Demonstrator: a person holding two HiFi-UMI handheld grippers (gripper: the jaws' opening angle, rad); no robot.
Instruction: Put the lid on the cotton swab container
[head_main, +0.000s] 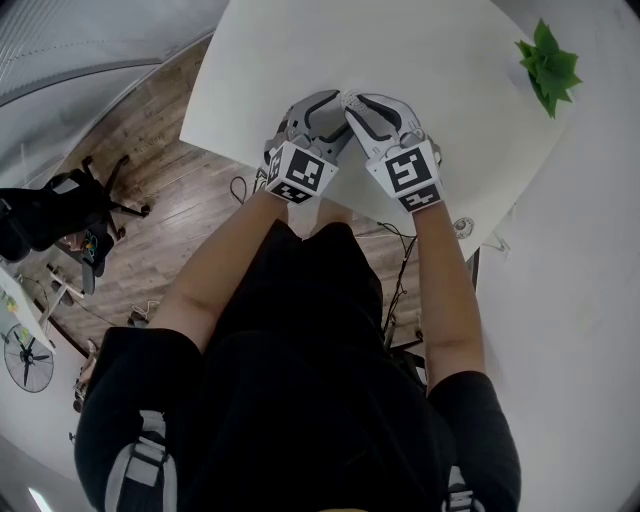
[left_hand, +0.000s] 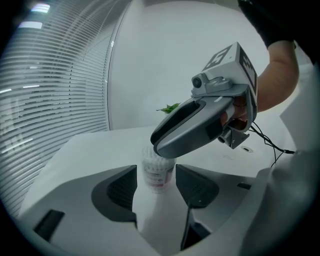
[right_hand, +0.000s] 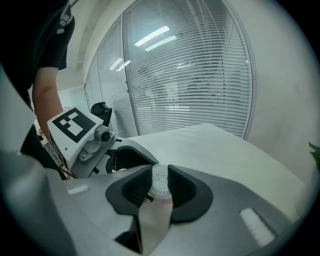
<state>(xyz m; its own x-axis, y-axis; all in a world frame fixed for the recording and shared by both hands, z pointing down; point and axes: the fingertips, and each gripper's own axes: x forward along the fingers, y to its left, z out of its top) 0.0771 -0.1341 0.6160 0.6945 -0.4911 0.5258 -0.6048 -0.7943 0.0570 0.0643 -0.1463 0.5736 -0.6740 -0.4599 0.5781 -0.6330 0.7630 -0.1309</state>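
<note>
The cotton swab container (left_hand: 158, 174), a small clear tub with a pink label, stands upright on the white table (left_hand: 90, 150). My left gripper (left_hand: 156, 182) is shut on its body, one pad on each side. My right gripper (left_hand: 161, 146) comes down from the upper right and covers the tub's top. In the right gripper view, the right gripper (right_hand: 160, 186) is shut on the clear lid (right_hand: 160, 176), with the white swab heads showing through it. The left gripper (right_hand: 125, 159) sits just behind. In the head view both grippers, left (head_main: 318, 108) and right (head_main: 358, 108), meet and hide the tub.
A green plant (head_main: 548, 65) stands at the table's far right corner. The table's front edge (head_main: 300, 175) runs right under the grippers. Cables (left_hand: 270, 144) trail off the table's right side. An office chair (head_main: 60, 210) stands on the wood floor to the left.
</note>
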